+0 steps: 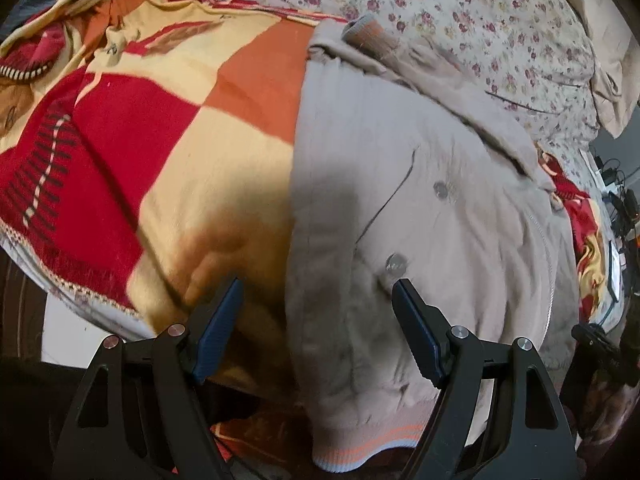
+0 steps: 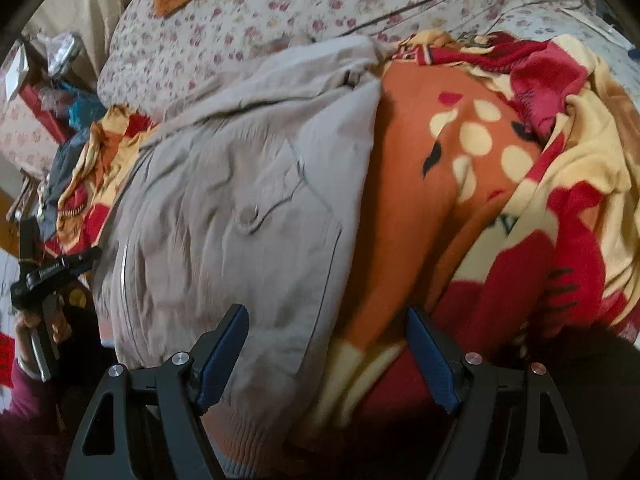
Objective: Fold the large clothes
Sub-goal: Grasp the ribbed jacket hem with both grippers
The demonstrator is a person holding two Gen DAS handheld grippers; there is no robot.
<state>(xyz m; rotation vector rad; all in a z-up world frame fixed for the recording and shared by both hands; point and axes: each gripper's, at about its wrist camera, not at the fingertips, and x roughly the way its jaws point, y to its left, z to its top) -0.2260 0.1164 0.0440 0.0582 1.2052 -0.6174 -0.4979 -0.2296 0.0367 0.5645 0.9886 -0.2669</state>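
A large beige jacket (image 1: pixel 432 208) with snap buttons and a ribbed hem striped orange lies spread on a red, orange and yellow blanket (image 1: pixel 168 128). In the left wrist view my left gripper (image 1: pixel 318 292) hovers open above the jacket's left edge near the hem, with nothing between its fingers. In the right wrist view the same jacket (image 2: pixel 240 216) fills the left half, and my right gripper (image 2: pixel 328 320) stands open over its right edge, where it meets the blanket (image 2: pixel 460 200). The other hand-held gripper (image 2: pixel 44 276) shows at the far left, held by a hand.
A floral bedsheet (image 1: pixel 440 12) covers the bed beyond the jacket. Cables and devices (image 1: pixel 620 200) sit off the bed at the right edge of the left wrist view. Cluttered items (image 2: pixel 60 80) lie beside the bed at the left of the right wrist view.
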